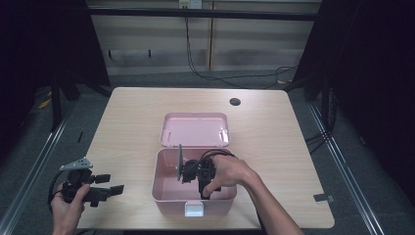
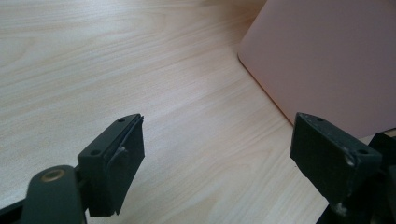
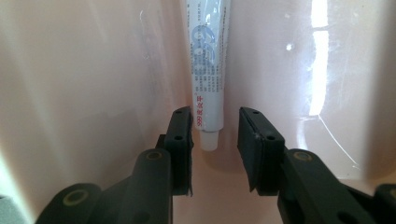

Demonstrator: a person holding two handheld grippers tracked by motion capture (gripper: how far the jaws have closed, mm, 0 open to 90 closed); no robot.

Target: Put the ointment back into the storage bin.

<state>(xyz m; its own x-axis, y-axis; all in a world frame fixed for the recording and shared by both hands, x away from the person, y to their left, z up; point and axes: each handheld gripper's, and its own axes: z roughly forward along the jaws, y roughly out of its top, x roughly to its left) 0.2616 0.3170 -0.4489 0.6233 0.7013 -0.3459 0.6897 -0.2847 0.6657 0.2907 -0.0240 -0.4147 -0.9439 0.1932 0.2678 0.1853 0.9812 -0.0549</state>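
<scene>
A pink box [image 1: 161,192] stands open near the table's front edge, and its lid [image 1: 195,129] lies flat just behind it. My right gripper [image 1: 193,171] reaches down into the box from a person's hand. In the right gripper view a white tube [image 3: 208,60] with blue print lies on the box floor, cap end towards me. My right gripper [image 3: 215,119] is open; the cap sits between the jaw tips, close to the left pad, and the right pad stands clear of it. My left gripper [image 1: 111,183] is open and holds nothing, left of the box.
The pink box wall [image 2: 327,60] shows at the upper right of the left gripper view, beyond my left gripper [image 2: 217,140] over bare wood. A round cable hole [image 1: 235,102] sits at the table's back right. Dark floor and rails surround the table.
</scene>
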